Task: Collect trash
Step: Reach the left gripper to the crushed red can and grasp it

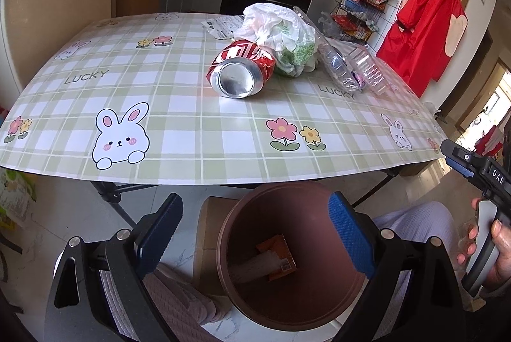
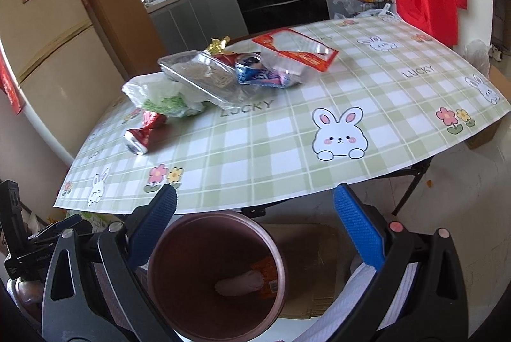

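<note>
Crushed red can (image 1: 241,67), crinkled plastic bag (image 1: 281,35), round brown bin (image 1: 287,262), both grippers' fingers apart.

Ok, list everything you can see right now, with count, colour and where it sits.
crushed can: one, red and silver, lying on its side on the table, nearest the front edge of the pile.
plastic bag: one, white with green print, crumpled behind the can.
clear plastic trays: at least two, transparent, in the pile.
red-edged package: one, red and clear, far end of the pile.
blue wrapper: one, blue, beside that package.
table: one, green plaid cloth with rabbits.
bin: one, brown, on the floor below the table edge, holding an orange wrapper.
left hand-held gripper: open, above the bin.
right hand-held gripper: open, above the bin.
</note>
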Motion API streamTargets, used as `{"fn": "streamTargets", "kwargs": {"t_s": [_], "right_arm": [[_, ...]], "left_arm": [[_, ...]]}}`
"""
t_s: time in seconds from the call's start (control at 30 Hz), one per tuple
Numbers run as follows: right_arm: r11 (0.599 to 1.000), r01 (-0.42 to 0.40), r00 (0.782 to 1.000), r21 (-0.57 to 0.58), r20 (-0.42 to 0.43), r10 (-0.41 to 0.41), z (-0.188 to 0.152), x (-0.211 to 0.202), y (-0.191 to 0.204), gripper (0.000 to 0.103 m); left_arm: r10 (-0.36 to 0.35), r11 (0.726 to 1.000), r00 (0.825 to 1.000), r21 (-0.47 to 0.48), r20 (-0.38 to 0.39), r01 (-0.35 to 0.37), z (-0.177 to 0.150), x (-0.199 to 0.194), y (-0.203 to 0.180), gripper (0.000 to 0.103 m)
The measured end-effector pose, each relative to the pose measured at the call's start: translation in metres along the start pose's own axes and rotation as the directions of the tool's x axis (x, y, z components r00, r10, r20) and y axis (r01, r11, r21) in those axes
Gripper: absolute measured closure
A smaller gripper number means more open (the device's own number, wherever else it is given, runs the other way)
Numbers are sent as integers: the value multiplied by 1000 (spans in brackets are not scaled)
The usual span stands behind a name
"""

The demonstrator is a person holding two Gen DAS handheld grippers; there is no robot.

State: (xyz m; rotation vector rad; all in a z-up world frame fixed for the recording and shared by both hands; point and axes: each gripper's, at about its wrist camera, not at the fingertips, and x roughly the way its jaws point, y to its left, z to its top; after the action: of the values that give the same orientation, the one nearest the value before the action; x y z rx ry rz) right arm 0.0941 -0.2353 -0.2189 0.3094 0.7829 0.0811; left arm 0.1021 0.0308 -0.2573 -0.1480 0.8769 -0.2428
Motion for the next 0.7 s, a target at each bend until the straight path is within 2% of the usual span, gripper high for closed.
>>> {"fn": "streamTargets", "kwargs": {"t_s": [0.23,0.37,0.47,0.53,0.7], "right_arm": [[999,14,1000,32,-28,-13,13,24,-14,6],[999,20,999,37,-37,-19,22,34,-18,6],[999,23,999,43,-36,-21,30,41,-21,6],[998,21,999,56,-37,-19,35,46,-25,6],[997,17,999,79,-34,-14,48,59,-33,6]], "left_arm": [[19,999,1000,41,6,-19,36,26,-10,13],[78,983,997,163,18,-80,62,44,-25,13],[154,940,988,303,31,-156,84,63,-37,13],[176,909,983,375,44,-180,97,75,-42,13],[240,826,968,510,70,-242,114,103,-49,13]]}}
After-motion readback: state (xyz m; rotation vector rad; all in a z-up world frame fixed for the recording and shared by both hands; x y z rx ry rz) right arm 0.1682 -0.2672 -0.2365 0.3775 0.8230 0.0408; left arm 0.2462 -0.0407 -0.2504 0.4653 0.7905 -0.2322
